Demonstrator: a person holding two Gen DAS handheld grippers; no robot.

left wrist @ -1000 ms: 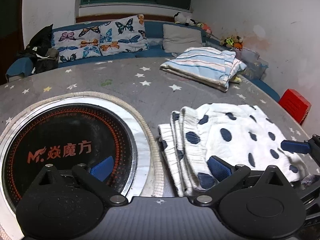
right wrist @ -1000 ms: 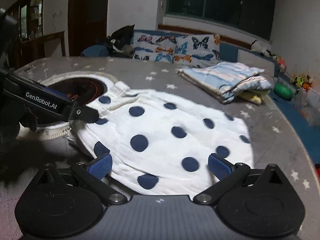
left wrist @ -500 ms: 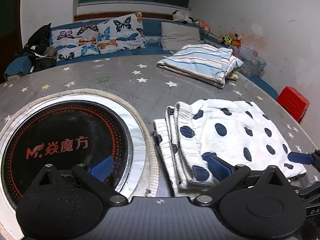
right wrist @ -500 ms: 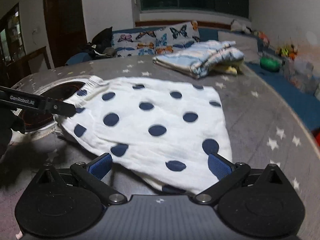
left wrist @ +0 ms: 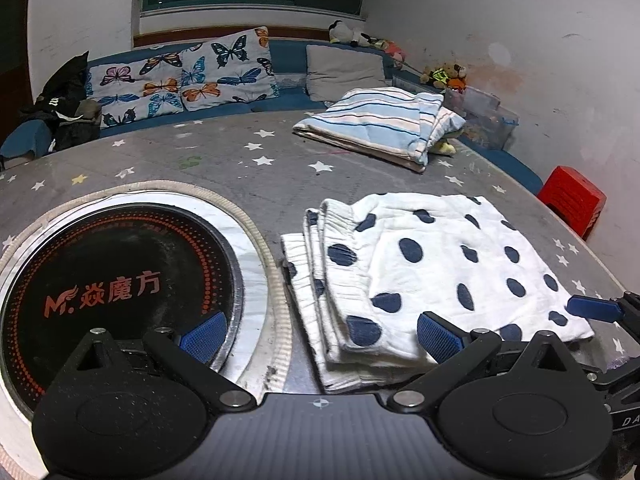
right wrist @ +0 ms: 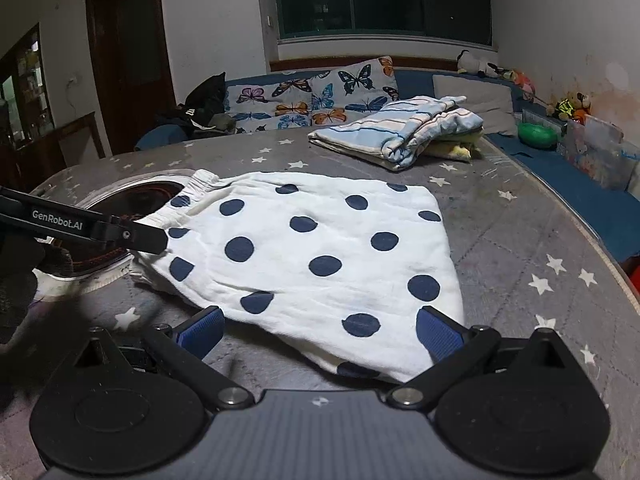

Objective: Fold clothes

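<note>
Left wrist view: the left gripper [left wrist: 322, 338] is hovering with fingers wide apart, gripping nothing, over the folded polka-dot garment [left wrist: 432, 276] lying beside the tabletop's round burner [left wrist: 120, 280].

Right wrist view: the right gripper [right wrist: 320, 332] is gaping empty at the garment's near edge.

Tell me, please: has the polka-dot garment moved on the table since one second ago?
Cannot tell: the polka-dot garment keeps its place beside the round burner; only the cameras moved.

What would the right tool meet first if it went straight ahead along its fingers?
Most likely the white, navy-dotted folded garment, lying directly before the open right tool; how high the tool sits above the cloth is unclear.
</note>
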